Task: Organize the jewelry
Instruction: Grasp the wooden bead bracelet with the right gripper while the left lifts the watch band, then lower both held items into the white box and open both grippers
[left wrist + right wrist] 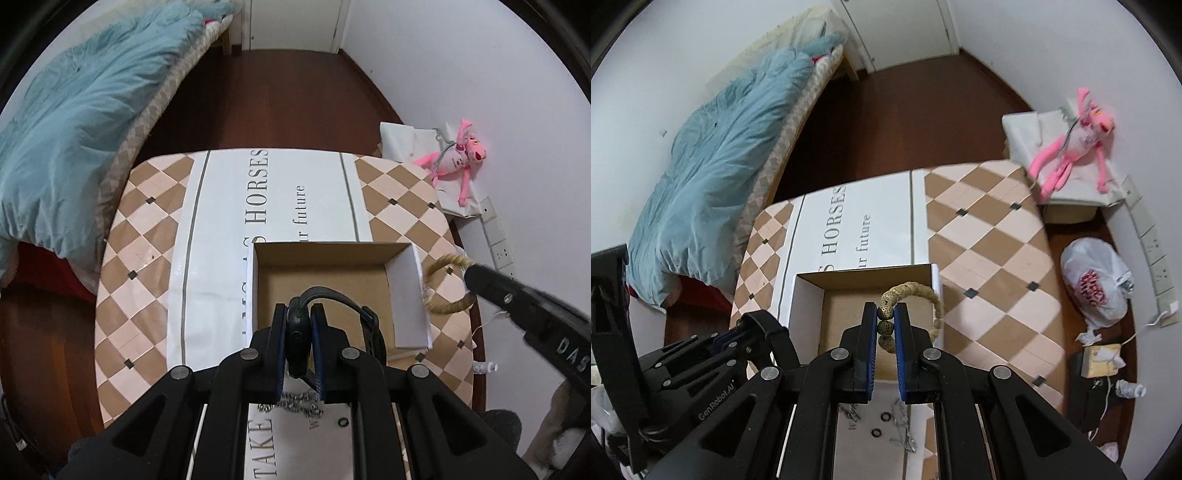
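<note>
An open cardboard box point(406, 288) with white outer walls stands on the checkered table; it also shows in the right wrist view point(809, 295). My left gripper point(299, 343) is shut on a black watch point(297, 332) and holds it over the box, its strap point(373, 328) curving to the right. My right gripper point(885, 325) is shut on a tan beaded bracelet point(923, 291) over the box's right part; the bracelet point(448, 284) appears beside the box's right wall in the left wrist view. A silver chain point(299, 402) and two small black rings point(881, 424) lie on the white mat in front of the box.
The table point(147, 229) carries a white mat with printed text point(258, 192). A bed with a blue duvet point(74, 122) stands to the left. A pink plush toy point(1075, 147) lies on white boxes at the right, above a white plastic bag point(1095, 284) on the floor.
</note>
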Available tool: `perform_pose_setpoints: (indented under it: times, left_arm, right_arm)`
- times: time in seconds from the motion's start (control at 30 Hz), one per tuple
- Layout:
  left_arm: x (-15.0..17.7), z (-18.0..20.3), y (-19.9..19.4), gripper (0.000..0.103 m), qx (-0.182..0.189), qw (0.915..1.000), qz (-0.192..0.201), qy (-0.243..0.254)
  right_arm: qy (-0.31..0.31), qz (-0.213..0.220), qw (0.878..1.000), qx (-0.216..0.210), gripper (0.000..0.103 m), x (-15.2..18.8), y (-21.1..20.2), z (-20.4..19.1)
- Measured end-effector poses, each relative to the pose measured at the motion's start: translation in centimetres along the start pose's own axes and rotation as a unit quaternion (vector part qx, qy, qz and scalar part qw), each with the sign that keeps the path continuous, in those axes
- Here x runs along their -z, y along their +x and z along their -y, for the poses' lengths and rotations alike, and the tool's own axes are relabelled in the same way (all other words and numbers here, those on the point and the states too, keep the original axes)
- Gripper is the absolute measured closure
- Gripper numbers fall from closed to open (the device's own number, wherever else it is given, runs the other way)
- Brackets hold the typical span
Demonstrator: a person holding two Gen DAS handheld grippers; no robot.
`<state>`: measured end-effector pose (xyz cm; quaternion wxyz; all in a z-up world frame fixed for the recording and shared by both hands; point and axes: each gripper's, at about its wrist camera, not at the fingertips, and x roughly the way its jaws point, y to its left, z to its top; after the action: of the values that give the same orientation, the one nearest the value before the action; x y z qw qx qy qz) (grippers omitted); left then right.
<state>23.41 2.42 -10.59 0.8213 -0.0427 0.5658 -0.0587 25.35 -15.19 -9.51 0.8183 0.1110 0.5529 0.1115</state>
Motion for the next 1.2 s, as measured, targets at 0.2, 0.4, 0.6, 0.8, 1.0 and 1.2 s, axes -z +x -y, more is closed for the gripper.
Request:
perform_pose_setpoints:
  times: [0.2,0.4,0.6,0.8,1.0,1.2]
  left_arm:
    - [-1.9,-0.6,2.3,0.091,0.007,0.9992,-0.034,-0.019]
    - [-3.3,-0.5,2.8,0.071,-0.001,0.9992,-0.037,-0.017]
    - [-4.0,-1.5,1.8,0.015,-0.025,0.9994,-0.008,-0.023]
    - [-2.9,-2.3,1.4,0.008,-0.072,0.9971,0.014,-0.016]
    - [-0.9,-2.7,1.5,0.007,-0.111,0.9932,0.033,-0.006]
    - [0.8,-2.9,1.1,0.007,-0.126,0.9914,0.034,-0.007]
  right_arm:
    - [-0.001,-0.042,0.999,-0.016,0.093,-1.5,3.9,-0.1]
    - [-0.011,-0.079,0.997,-0.024,0.092,-2.4,6.0,-0.4]
    - [-0.015,-0.074,0.997,0.004,0.042,-2.7,5.6,0.1]
    - [-0.037,-0.052,0.993,0.101,0.019,-1.7,5.0,0.7]
    - [-0.055,-0.036,0.982,0.176,0.006,0.3,5.3,0.9]
    - [-0.054,-0.024,0.980,0.191,0.005,2.0,5.0,0.6]
